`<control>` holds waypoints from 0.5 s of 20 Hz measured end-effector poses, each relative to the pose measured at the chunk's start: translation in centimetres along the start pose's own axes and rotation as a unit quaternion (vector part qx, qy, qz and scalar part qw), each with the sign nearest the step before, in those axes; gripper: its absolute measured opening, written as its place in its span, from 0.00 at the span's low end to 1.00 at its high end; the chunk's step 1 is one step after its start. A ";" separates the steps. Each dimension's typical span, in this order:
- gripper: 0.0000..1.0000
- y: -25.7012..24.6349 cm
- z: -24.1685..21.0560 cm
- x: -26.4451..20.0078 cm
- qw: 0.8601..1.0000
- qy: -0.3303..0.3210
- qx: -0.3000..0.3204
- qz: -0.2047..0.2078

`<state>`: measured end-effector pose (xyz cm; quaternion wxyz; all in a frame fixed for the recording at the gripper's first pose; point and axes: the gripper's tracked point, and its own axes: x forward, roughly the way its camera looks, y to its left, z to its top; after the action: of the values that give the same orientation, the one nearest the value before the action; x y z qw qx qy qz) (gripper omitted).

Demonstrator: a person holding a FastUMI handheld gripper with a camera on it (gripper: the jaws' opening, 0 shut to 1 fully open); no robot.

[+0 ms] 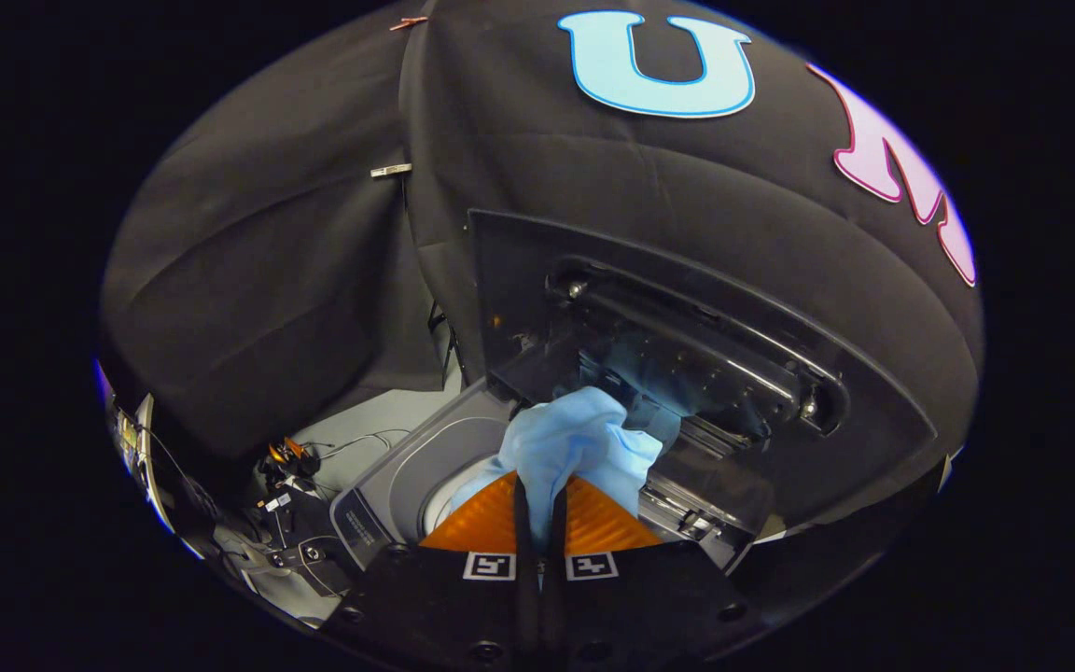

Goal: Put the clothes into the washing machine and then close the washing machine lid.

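Nearest the camera, the gripper (539,509) has its fingers drawn almost together, pinching a light blue garment (575,443) that bunches up just ahead of them, toward twelve o'clock. Both fingers press on the cloth, so the hold looks firm.

Beyond and below the garment sits the washing machine (388,485), a top-loader; part of its pale round drum opening shows at about ten o'clock from the fingertips, under the hanging cloth. The washing machine lid (687,327) stands raised behind the opening, from twelve to two o'clock, its dark glass catching a bluish reflection of the garment. Off at nine o'clock some cables and small gear (290,462) lie on the floor beside the machine.

The step in hand looks like carrying the clothes over the drum; the garment seems to hang above the opening rather than inside it. The next move probably calls for lowering toward the drum, spreading the fingers so the cloth drops in fully, then reaching up for the lid's edge to swing it down.
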<state>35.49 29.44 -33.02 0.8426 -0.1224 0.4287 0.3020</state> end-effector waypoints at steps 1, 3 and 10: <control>0.07 -0.1 -0.2 0.1 1.000 0.003 -0.001 -0.002; 0.07 -0.1 -0.4 0.5 1.000 0.006 -0.006 -0.004; 0.72 1.4 1.6 -0.8 0.999 -0.043 -0.024 0.024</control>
<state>35.29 30.97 -31.38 0.8498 -0.1190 0.3876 0.3368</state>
